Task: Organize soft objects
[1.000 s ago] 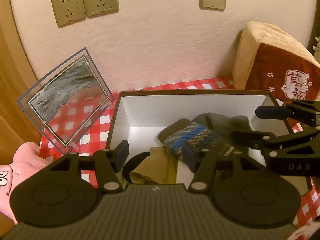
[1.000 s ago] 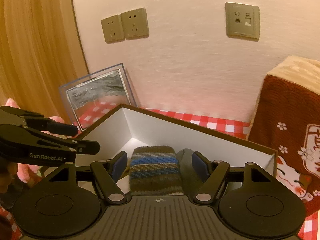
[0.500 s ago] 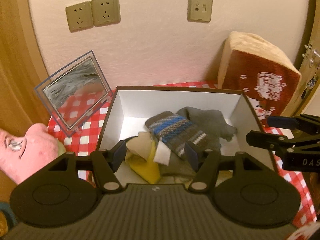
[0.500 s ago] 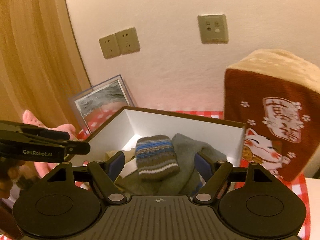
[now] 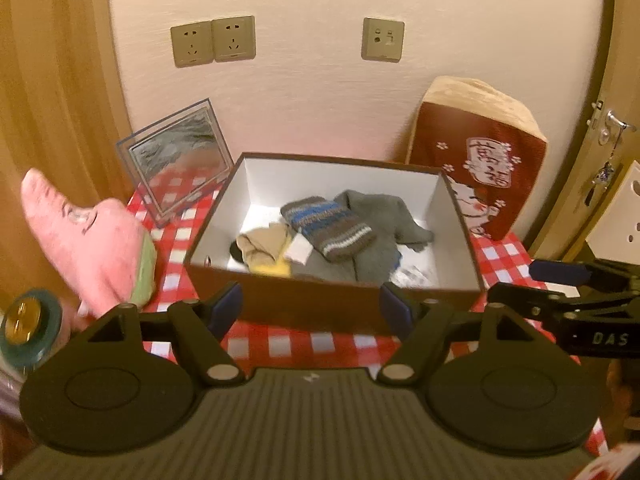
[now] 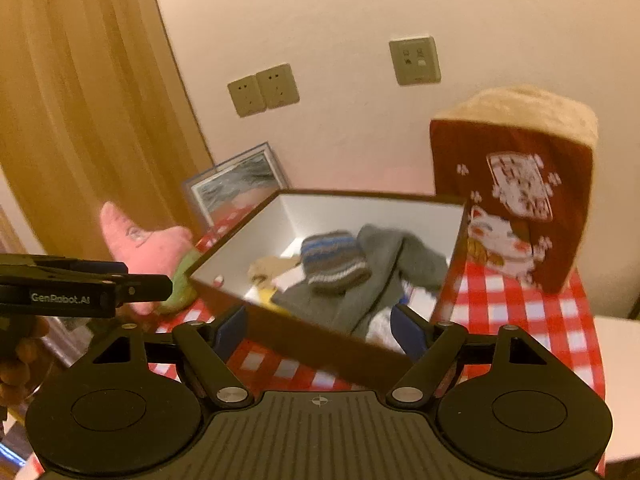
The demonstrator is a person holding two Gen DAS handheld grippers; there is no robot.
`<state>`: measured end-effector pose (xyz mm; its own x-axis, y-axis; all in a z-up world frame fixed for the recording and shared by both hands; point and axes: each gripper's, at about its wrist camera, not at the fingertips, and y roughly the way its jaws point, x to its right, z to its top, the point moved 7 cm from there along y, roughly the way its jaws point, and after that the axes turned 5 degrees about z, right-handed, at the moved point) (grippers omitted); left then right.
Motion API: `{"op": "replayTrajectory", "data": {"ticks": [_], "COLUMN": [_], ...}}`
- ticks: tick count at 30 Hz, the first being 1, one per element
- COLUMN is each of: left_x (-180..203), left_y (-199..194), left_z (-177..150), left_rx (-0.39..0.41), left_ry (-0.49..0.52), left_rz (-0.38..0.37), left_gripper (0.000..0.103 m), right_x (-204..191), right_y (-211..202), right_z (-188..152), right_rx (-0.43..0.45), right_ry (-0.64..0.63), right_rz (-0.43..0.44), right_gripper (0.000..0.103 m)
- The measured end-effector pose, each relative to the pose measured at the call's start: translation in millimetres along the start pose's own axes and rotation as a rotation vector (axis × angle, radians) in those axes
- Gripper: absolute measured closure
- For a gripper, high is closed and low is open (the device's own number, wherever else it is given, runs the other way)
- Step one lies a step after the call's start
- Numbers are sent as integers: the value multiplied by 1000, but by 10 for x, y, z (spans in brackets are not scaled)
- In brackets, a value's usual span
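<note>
A brown cardboard box with a white inside (image 5: 332, 306) is seen on the red-and-white checked worktop (image 5: 304, 344), and the soft things lie in it: a striped blue-and-brown knitted piece (image 5: 328, 228) on top of a grey knitted garment (image 5: 380, 216), with a beige and yellow cloth (image 5: 264, 250) at its left. The left gripper (image 5: 314, 310) is held in front of the box's near wall, jaws wide apart after having just been opening further — nothing is between them. The right gripper (image 6: 320, 330) is likewise spread with nothing gripped, its jaws astride the near corner of the box.

Only the left wrist view shows a round teal-rimmed object (image 5: 30, 326) at the left edge and a door handle with keys (image 5: 610, 132) at the right. Only the right wrist view shows the fingers of a hand (image 6: 16, 364) behind the left gripper.

Around the box stand a clear-framed picture (image 5: 176, 156) leaning on the wall, a pink plush toy (image 5: 88, 240) and a dark red cushion with a cat print (image 5: 480, 160) — 3 wall sockets (image 5: 212, 42) are seen above.
</note>
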<state>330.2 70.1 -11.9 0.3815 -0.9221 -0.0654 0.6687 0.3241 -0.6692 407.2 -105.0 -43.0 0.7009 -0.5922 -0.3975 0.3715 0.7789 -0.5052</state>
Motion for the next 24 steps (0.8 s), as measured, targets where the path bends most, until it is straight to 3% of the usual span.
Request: {"op": "replayTrajectory", "data": {"ticks": [11, 24], "left_x": [85, -65], "left_y": [-569, -891], "left_z": [-553, -993], "left_rx": [-28, -64], "left_ry": [-47, -20], "left_rz": [30, 4], "left_gripper": [29, 29], "right_x": [-137, -476], "right_y": [-407, -652], "right_z": [-332, -769], "right_rx": [-44, -92], "right_ry": [28, 109], "right_rz": [-5, -57], "right_gripper": [25, 25]}}
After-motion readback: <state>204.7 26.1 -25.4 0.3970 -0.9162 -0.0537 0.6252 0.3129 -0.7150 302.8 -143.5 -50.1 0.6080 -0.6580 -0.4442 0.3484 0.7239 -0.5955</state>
